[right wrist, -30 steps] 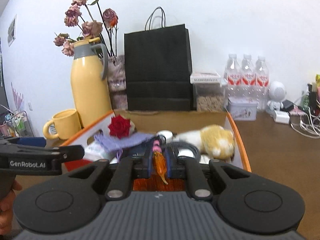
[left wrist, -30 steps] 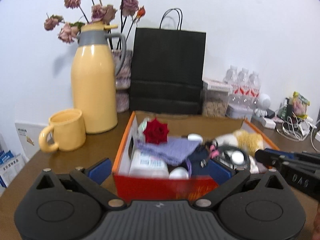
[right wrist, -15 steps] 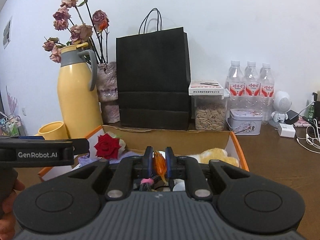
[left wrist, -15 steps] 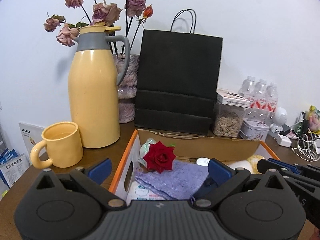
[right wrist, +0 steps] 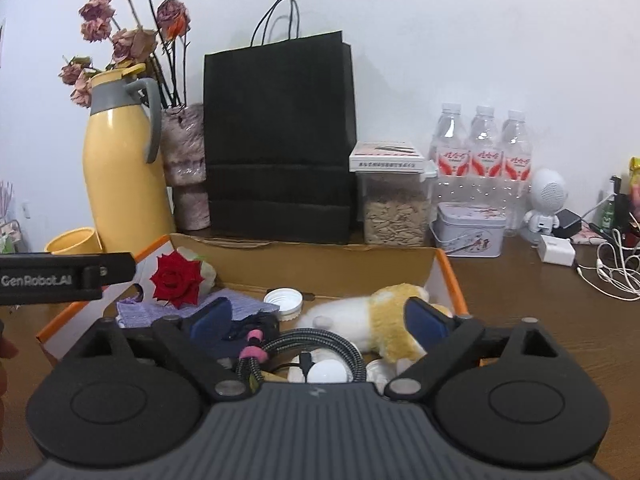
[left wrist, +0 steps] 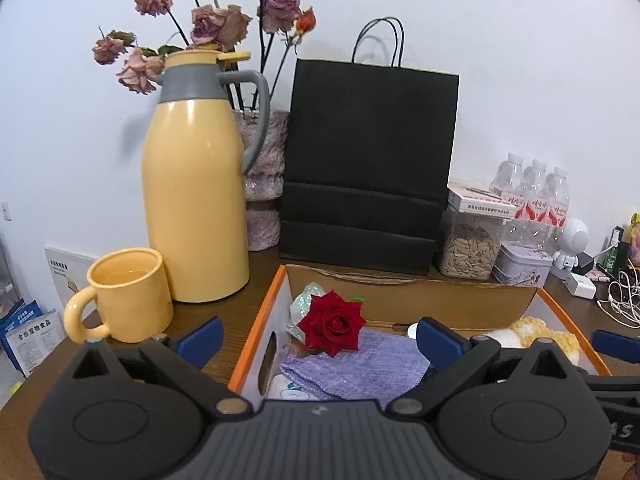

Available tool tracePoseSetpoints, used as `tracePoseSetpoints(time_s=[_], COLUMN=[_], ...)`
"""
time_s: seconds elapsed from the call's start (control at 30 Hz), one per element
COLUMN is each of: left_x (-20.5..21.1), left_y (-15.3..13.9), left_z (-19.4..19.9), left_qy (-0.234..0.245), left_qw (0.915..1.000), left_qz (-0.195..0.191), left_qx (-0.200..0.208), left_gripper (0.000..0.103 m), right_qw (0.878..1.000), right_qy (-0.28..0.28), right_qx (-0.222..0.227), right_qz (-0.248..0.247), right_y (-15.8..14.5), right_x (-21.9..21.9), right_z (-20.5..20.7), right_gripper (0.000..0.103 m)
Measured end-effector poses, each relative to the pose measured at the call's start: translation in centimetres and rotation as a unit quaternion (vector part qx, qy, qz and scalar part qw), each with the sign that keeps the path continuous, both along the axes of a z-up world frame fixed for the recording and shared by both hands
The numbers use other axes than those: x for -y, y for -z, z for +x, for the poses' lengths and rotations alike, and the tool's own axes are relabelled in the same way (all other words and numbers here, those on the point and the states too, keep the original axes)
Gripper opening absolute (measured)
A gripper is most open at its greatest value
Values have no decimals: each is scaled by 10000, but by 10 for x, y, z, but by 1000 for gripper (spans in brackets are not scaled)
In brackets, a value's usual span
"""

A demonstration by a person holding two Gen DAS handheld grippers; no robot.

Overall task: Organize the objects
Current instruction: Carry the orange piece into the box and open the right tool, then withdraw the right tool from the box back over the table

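The orange-rimmed cardboard box [left wrist: 258, 328] sat on the brown surface [right wrist: 520, 300] in front of a black paper bag [left wrist: 368, 160], with a yellow mug [left wrist: 128, 296] and a yellow thermos jug [left wrist: 196, 208] just to its left. It already held a good deal: at its left end a red rose [left wrist: 332, 326] resting on a purple cloth [left wrist: 360, 364], further right a white cap [right wrist: 285, 300], a coiled braided cable [right wrist: 316, 344] and, at the right end, a white and yellow plush toy [right wrist: 384, 320]. By that evidence the gathering looked well advanced, though the things lay loosely heaped, so tidying inside the box probably remained. Whether more items waited elsewhere could not be told. The left tongs [left wrist: 320, 340] stood wide and empty, straddling the box's left wall: one finger hung over the bare surface beside the mug, the other over the cloth, with the rose between them and untouched. The right tongs [right wrist: 319, 320] had just been opening and stood wide, gripping nothing. The cable coil and the plush toy lay below and between their fingers, inside the box, with the pads clear of both.
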State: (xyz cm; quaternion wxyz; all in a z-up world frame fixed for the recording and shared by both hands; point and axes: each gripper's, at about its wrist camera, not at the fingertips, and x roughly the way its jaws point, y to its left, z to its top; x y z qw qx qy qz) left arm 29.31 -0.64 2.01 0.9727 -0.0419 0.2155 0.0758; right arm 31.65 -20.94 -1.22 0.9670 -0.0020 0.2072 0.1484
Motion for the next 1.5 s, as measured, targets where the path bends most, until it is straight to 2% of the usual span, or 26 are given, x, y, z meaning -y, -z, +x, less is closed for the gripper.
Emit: tracePoseSetpoints(time_s=[0.17, 0.27, 0.57, 0.77, 1.1, 1.5], left_x=[-1, 1, 8, 2, -12, -11], left_y=[-10, -18, -27, -20, 9, 17], left_z=[-22, -42, -90, -118, -152, -162], left_qy=[-27, 116, 353, 349, 383, 452], left_qw=[9999, 9997, 9992, 9989, 9963, 9951], left_qz=[26, 36, 186, 257, 191, 153], left_qx=[137, 209, 64, -198, -743, -861], left_gripper=[103, 103, 103, 103, 103, 103], right_qw=[9999, 9999, 9998, 9996, 9978, 9971], right_qy=[4, -67, -150, -178, -163, -105], right_qx=[117, 93, 55, -128, -617, -732], right_qz=[27, -29, -118, -172, -181, -180], right_y=[-11, -18, -32, -28, -7, -2], right_x=[6, 8, 10, 13, 18, 21], right_z=[-16, -30, -83, -113, -146, -153], right_gripper=[103, 103, 103, 103, 103, 103])
